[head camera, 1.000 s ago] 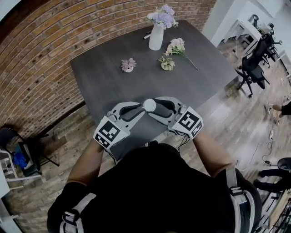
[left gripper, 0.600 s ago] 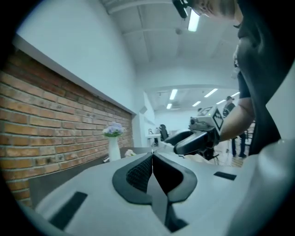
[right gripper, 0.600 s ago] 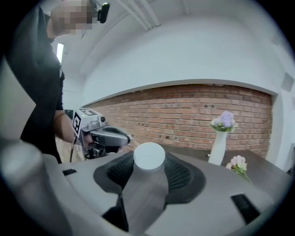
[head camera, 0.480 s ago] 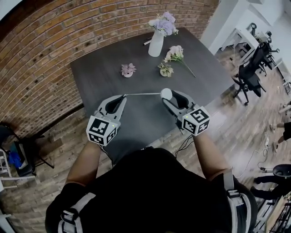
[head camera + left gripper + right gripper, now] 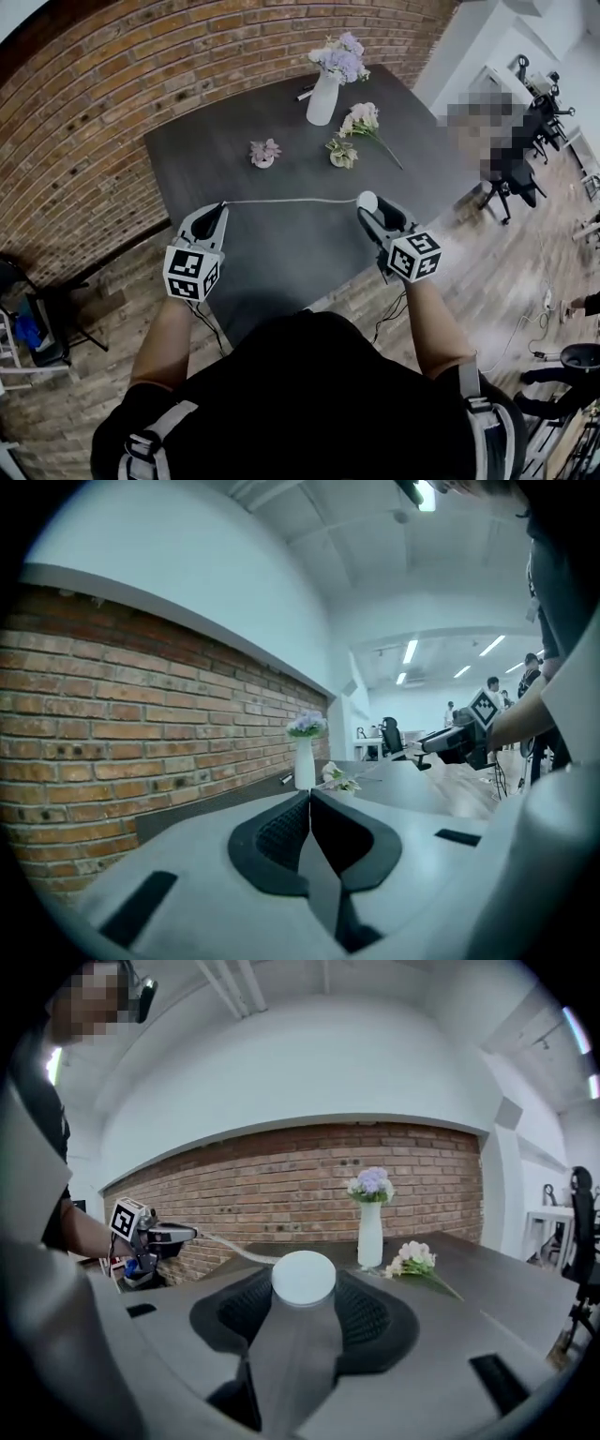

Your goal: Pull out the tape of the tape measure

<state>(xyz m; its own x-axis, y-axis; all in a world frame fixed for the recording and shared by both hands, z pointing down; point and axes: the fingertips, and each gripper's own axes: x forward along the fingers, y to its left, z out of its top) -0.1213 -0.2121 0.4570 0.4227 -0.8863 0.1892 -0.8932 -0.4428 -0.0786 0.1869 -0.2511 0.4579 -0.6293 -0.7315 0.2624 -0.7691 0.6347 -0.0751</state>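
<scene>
A round white tape measure [image 5: 367, 199] is held above the dark table [image 5: 281, 258], with my right gripper [image 5: 371, 208] shut on its case. In the right gripper view the case [image 5: 303, 1280] sits between the black pads. A thin white tape [image 5: 291, 200] runs out leftwards from it to my left gripper [image 5: 221, 207]. That gripper is shut on the tape's end. In the left gripper view its jaws [image 5: 309, 799] meet edge to edge and the tape's end is hidden between them. The tape hangs level over the table between both hands.
A white vase [image 5: 322, 89] of purple flowers stands at the table's far edge, with a dark pen [image 5: 305, 94] beside it. A loose bouquet [image 5: 364, 117] and two small flower pots [image 5: 264, 151] [image 5: 340, 153] lie in front. A brick wall [image 5: 84, 122] runs on the left.
The left gripper has shut on the tape's end. The two grippers have drawn apart, left going left and right going right, and the tape now spans a long stretch between them.
</scene>
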